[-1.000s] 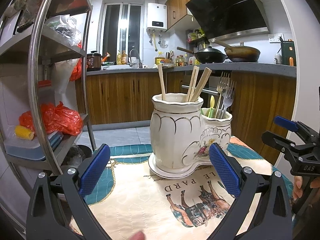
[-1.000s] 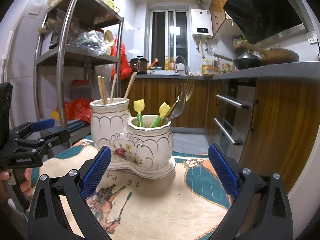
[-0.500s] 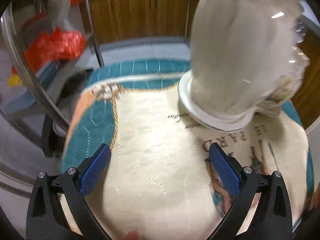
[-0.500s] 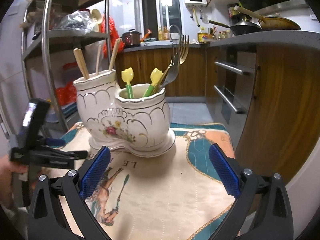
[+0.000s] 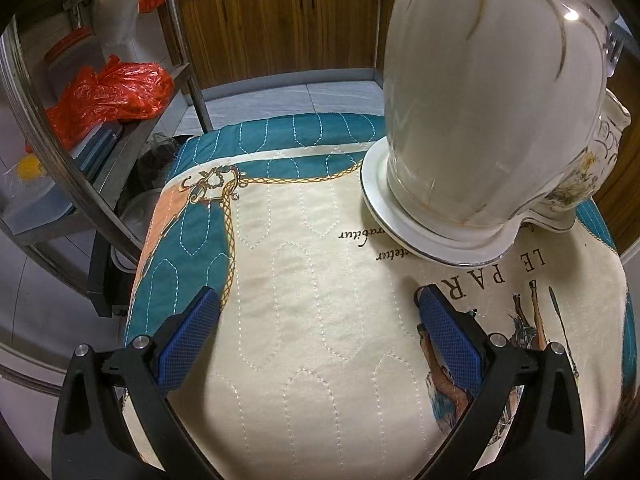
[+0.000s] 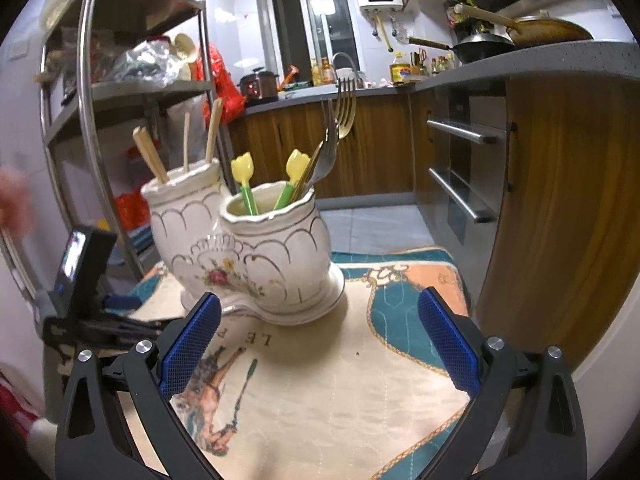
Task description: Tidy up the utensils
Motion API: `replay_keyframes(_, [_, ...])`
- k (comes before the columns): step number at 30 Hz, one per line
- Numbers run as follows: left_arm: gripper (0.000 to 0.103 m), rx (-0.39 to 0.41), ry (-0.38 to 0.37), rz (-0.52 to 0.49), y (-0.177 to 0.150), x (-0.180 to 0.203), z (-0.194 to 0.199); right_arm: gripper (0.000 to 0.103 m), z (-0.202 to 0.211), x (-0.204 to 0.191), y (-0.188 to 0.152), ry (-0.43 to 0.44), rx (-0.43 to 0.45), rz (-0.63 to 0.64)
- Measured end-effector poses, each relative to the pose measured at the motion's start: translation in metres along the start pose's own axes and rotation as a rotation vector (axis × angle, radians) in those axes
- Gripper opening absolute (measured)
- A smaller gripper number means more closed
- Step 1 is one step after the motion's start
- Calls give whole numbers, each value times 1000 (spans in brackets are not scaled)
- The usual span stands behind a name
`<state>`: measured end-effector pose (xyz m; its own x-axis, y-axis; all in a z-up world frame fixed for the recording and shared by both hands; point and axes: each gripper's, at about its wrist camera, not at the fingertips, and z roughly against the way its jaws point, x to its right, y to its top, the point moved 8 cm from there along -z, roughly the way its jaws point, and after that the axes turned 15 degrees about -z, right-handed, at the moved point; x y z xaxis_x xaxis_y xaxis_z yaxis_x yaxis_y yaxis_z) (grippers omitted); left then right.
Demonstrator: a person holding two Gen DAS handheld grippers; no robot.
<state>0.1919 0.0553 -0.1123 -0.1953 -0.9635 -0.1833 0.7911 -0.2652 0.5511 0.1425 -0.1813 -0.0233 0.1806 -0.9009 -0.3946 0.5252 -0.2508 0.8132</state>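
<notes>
A white double-cup ceramic utensil holder (image 6: 248, 256) stands on a quilted cloth (image 6: 320, 380). Its taller cup holds wooden chopsticks (image 6: 150, 160); its shorter cup holds two yellow-topped green picks (image 6: 244, 184) and metal forks (image 6: 340, 120). My right gripper (image 6: 320, 344) is open and empty, just in front of the holder. My left gripper (image 5: 316, 340) is open and empty, low over the cloth, with the holder (image 5: 492, 112) close at its upper right. The left gripper body (image 6: 80, 300) shows at the left of the right wrist view.
A metal shelf rack (image 6: 88, 120) with red bags (image 5: 108, 96) stands left of the table. Wooden cabinets (image 6: 560, 200) with a counter and pans (image 6: 532, 32) stand at the right and back. The cloth edge (image 5: 140, 280) drops to the floor.
My left gripper has tilted down and dropped low over the cloth beside the holder. My right gripper has moved closer to the holder. Both stay open.
</notes>
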Motion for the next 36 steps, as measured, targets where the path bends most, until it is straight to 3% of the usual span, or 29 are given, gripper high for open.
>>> replay_keyframes(20, [99, 0, 0, 0, 0, 0, 0, 98, 11, 33, 31, -5, 86, -55])
replay_keyframes(30, [99, -1, -1, 0, 1, 0, 0, 98, 19, 64, 42, -49, 130, -156])
replay_keyframes(36, [99, -1, -1, 0, 1, 0, 0, 98, 15, 82, 40, -59, 105, -229])
